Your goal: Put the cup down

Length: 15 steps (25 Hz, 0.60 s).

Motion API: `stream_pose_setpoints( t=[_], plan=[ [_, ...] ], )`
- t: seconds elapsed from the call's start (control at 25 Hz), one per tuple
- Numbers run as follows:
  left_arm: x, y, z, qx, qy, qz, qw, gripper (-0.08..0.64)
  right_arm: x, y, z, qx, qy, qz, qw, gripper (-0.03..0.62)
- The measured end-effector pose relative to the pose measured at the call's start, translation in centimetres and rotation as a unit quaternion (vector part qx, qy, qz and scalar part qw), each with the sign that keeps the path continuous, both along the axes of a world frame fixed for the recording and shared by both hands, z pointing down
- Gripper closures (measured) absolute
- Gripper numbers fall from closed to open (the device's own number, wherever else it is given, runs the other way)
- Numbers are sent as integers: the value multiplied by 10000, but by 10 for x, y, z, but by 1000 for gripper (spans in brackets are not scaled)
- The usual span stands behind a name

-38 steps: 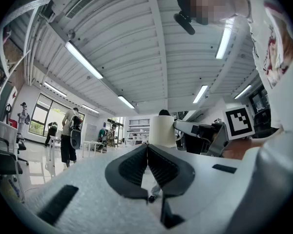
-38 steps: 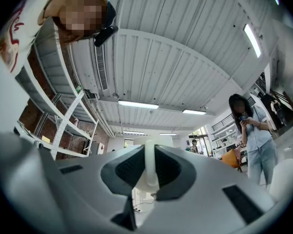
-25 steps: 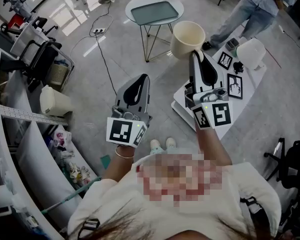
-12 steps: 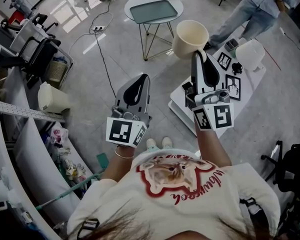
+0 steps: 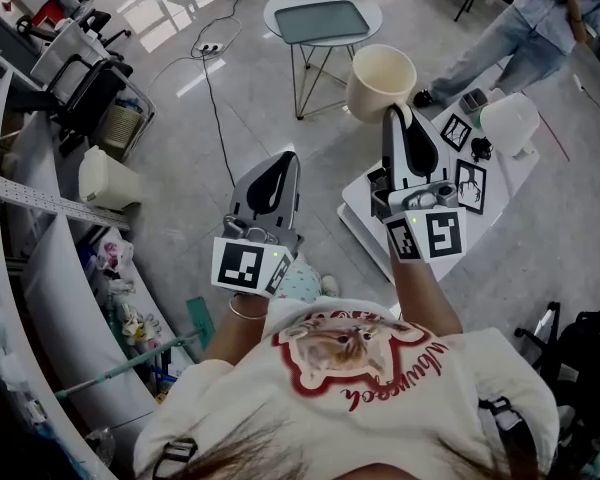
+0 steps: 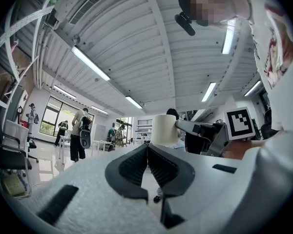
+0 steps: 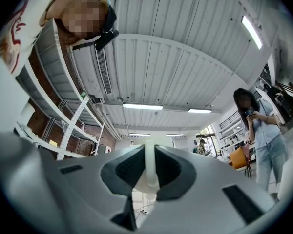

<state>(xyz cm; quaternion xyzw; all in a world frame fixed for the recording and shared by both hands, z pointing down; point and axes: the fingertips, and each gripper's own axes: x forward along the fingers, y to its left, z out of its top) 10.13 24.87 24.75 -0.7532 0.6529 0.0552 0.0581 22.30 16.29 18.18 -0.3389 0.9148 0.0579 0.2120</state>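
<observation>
Cream cup [image 5: 380,80] held aloft over floor, at 12 o'clock of right tool [image 5: 397,116]. Cup wall clamped between right tool's jaws, seen edge-on in right gripper view. Cup's open mouth seen from above. White table [image 5: 500,173] found at 4 o'clock of cup, not touched by it; marker cards [image 5: 471,185] laid on table. Left tool [image 5: 278,163] raised at 9 o'clock of right tool, jaws pressed together, nothing gripped. Round table [image 5: 372,10] with grey tray [image 5: 322,21] seen at 11 o'clock of cup.
</observation>
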Motion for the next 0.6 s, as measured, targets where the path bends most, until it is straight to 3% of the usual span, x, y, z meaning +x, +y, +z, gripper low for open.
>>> stream_pose_setpoints(
  t=[0.28,0.6],
  plan=[
    [-26,-22,-1,71,12,-72,9999,546,-26,-21,2,55,53,-48,10000,537],
    [-75,-88,-3,95,-23,133,9999,546,-70,-77,1,123,40,128,9998,537]
  ],
)
